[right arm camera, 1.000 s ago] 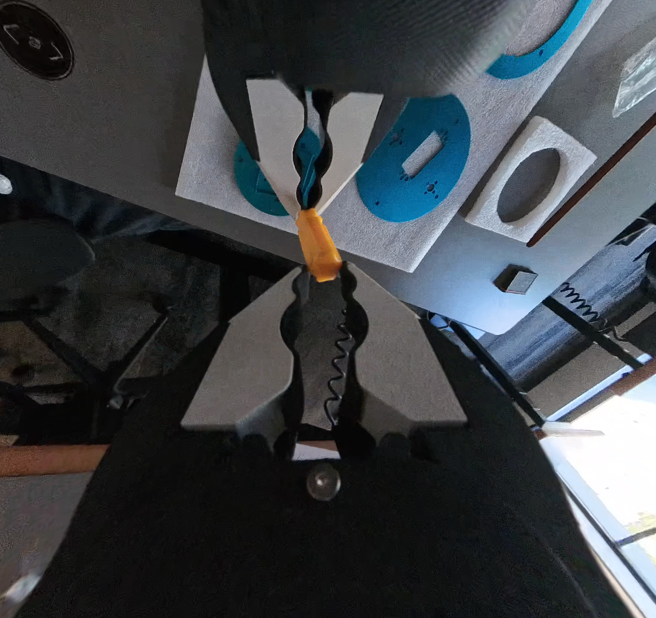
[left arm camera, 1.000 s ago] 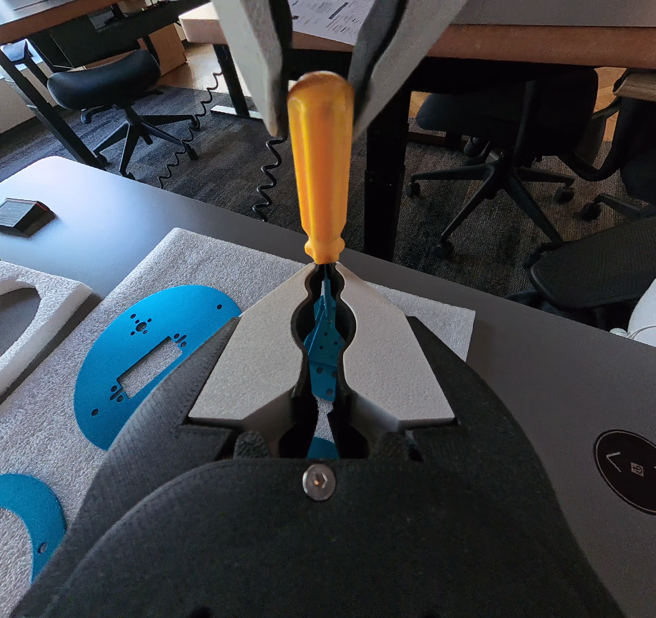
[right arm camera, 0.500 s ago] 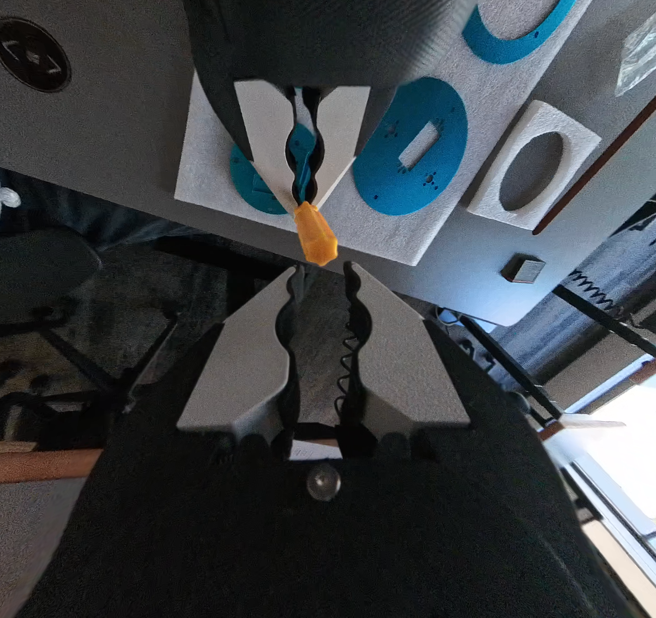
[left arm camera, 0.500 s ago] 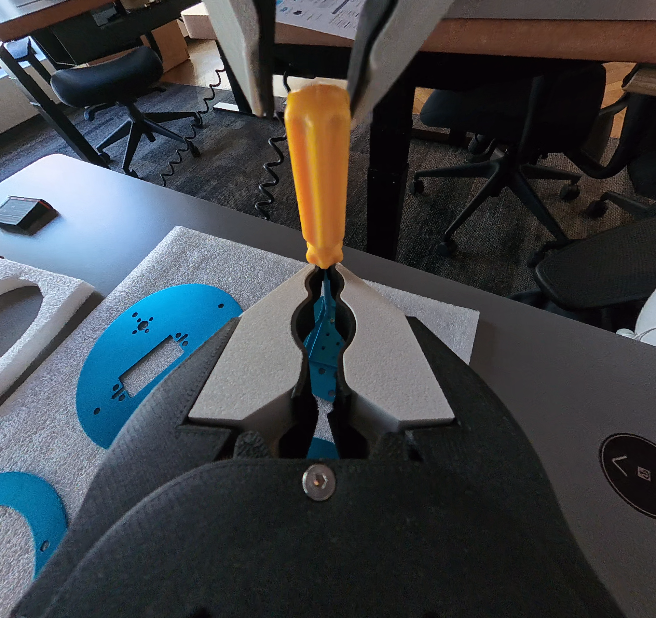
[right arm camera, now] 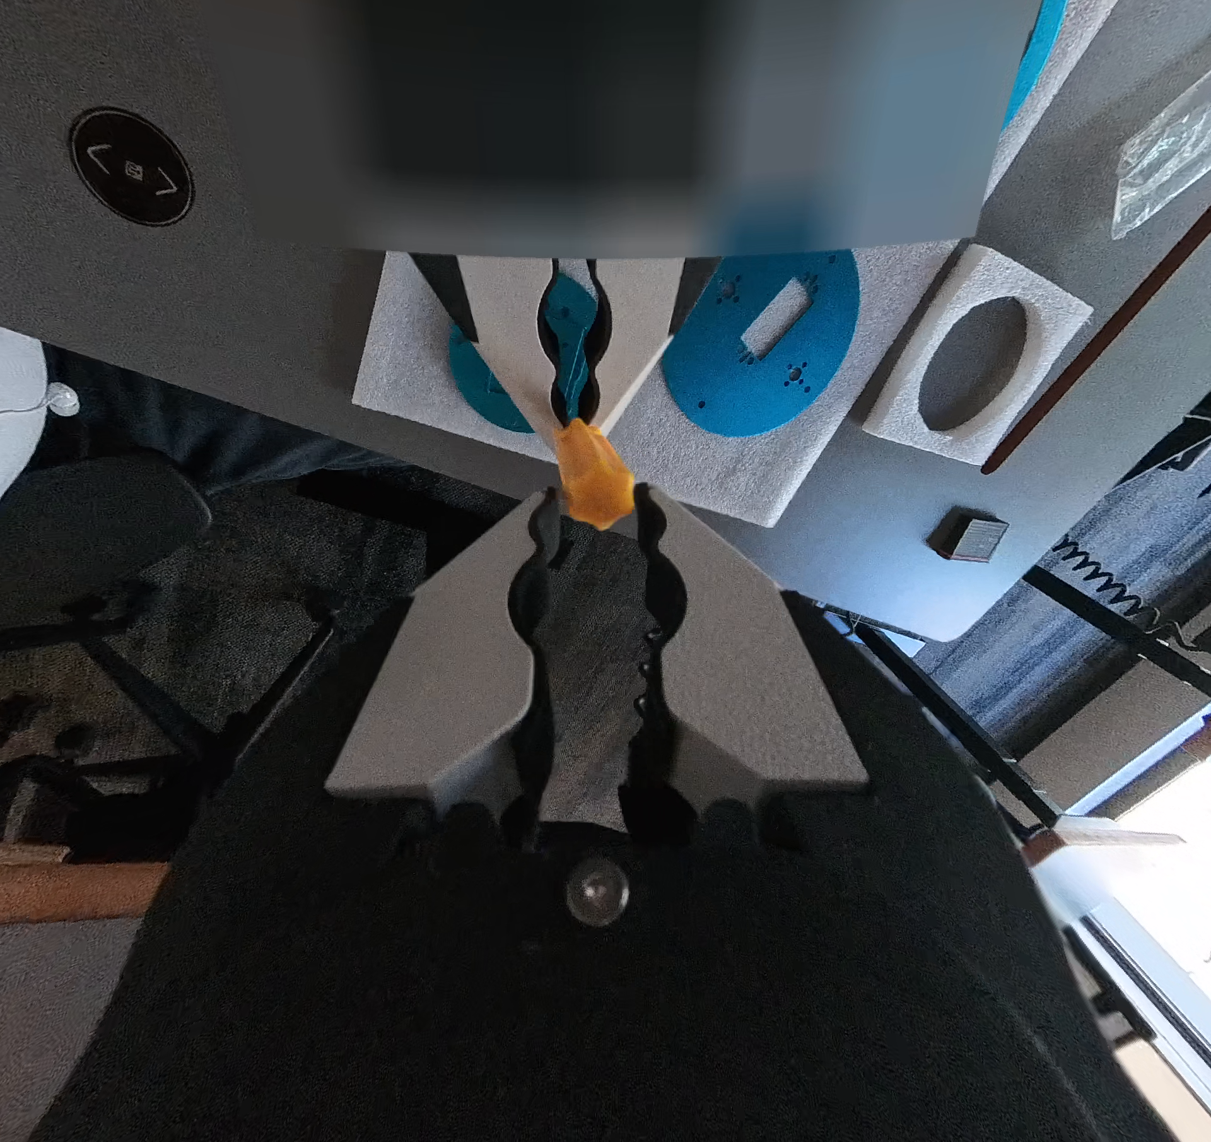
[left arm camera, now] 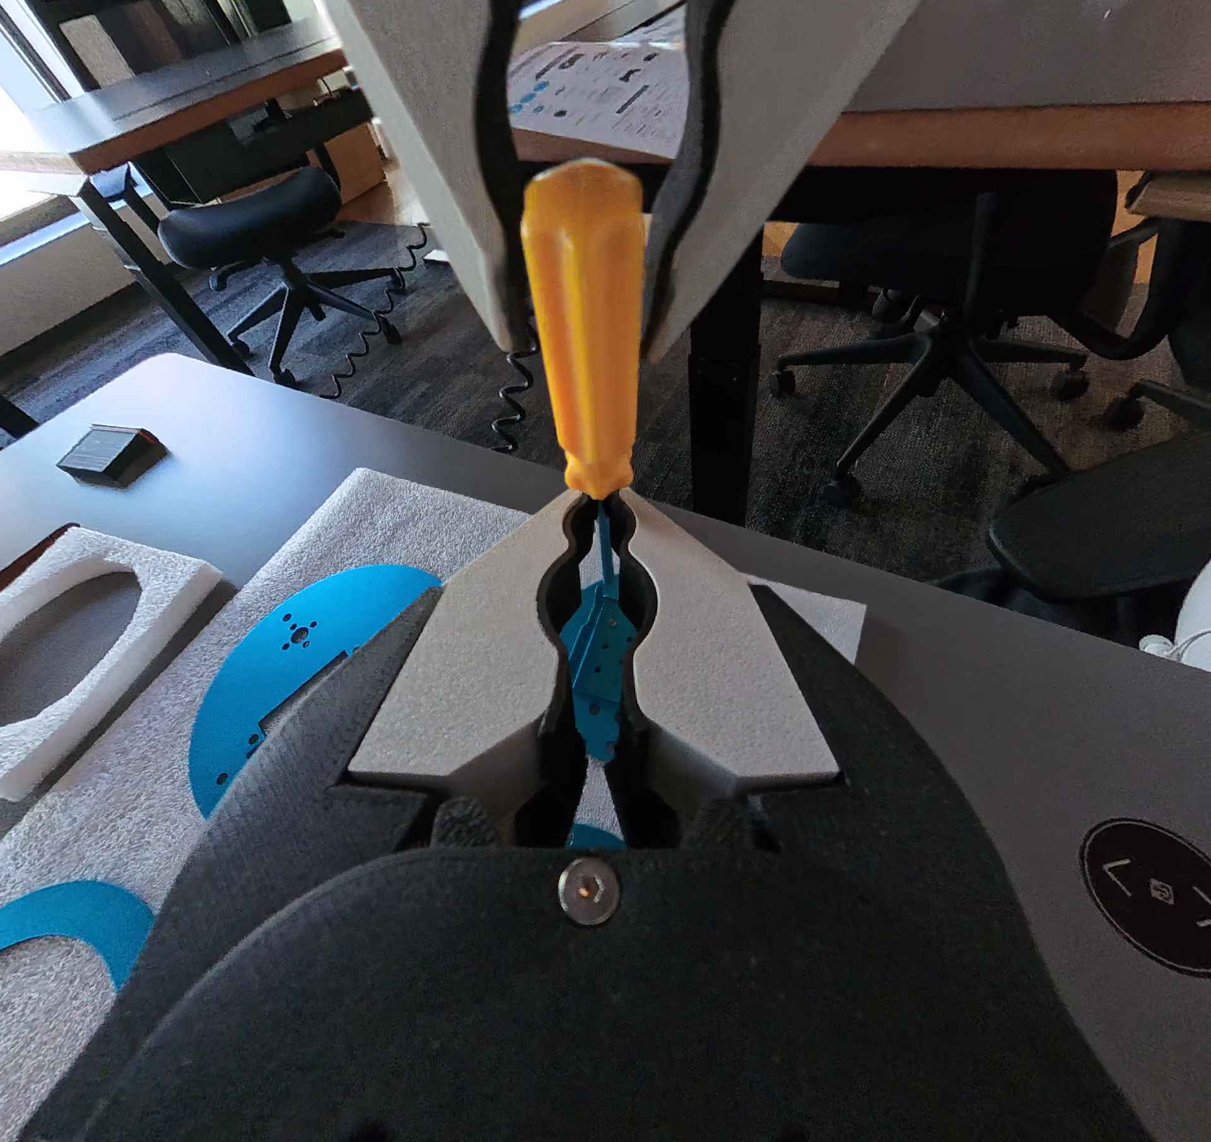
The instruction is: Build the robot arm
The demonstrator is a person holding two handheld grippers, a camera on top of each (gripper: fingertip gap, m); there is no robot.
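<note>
My left gripper (left arm camera: pixel 597 501) is shut on a small blue perforated metal bracket (left arm camera: pixel 597 658), held on edge between its pads above a white foam mat (left arm camera: pixel 367 520). A screwdriver with an orange handle (left arm camera: pixel 583 324) stands up from the left fingertips, its blue shaft running down to the bracket. My right gripper (right arm camera: pixel 595 494) is open and comes at the handle end-on. Its fingertips closely straddle the upper handle (right arm camera: pixel 593 488). It shows at the top of the left wrist view (left arm camera: pixel 583 343). The left gripper (right arm camera: pixel 576 416) and bracket (right arm camera: pixel 569 337) show in the right wrist view.
A blue round plate with a rectangular cutout (left arm camera: pixel 295 645) and a blue ring (left arm camera: pixel 65 920) lie on the mat. A foam block with an oval hole (left arm camera: pixel 72 638) and a small black box (left arm camera: pixel 111 455) lie left. A round black control (left arm camera: pixel 1153 894) sits right. Office chairs stand beyond the table edge. Across from one pair of fingers to the other is roughly 6 cm. Left tips and right tips are each some 20 cm from the round black control (left arm camera: pixel 1153 894). The right camera catches it too, in the right wrist view (right arm camera: pixel 141 166).
My right gripper let go of the handle's end, backed off, then came forward so its open fingers now sit around the handle. The left gripper kept its hold on the bracket.
</note>
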